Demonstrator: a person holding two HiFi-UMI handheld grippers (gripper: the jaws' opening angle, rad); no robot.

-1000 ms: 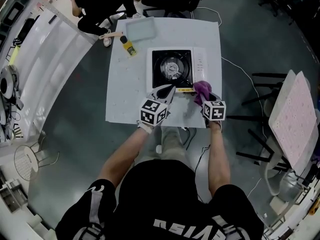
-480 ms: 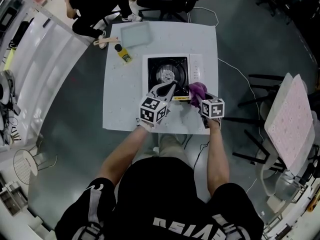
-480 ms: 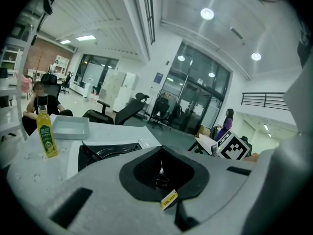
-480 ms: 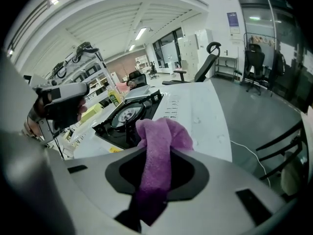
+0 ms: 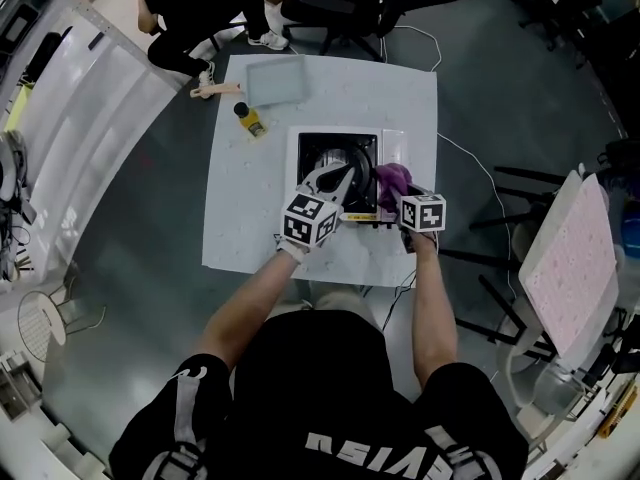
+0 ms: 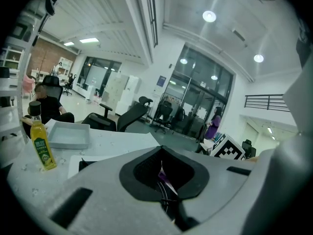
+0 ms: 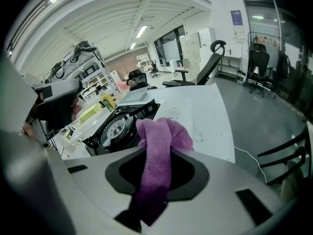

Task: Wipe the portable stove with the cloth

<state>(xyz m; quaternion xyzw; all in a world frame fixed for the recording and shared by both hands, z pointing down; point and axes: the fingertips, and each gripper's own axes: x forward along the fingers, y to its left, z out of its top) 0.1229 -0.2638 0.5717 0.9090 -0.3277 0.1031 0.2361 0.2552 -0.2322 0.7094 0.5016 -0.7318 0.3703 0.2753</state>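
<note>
two grippers work over one portable stove (image 5: 330, 153) on the table (image 5: 250, 208). the right gripper's (image 5: 400, 196) jaws are clamped on the single purple cloth (image 5: 392, 178), its loose end bunched at the stove's right edge, likely ready to drag across the top. the left gripper's (image 5: 335, 180) jaws are closed on nothing at the stove's front, perhaps to steady it. one bottle (image 5: 247, 121) and one tray (image 5: 275, 80) stand behind.

White table (image 5: 245, 203), portable stove (image 5: 330, 156) at its middle, grey tray (image 5: 275, 80), yellow bottle (image 5: 250, 121) beyond
</note>
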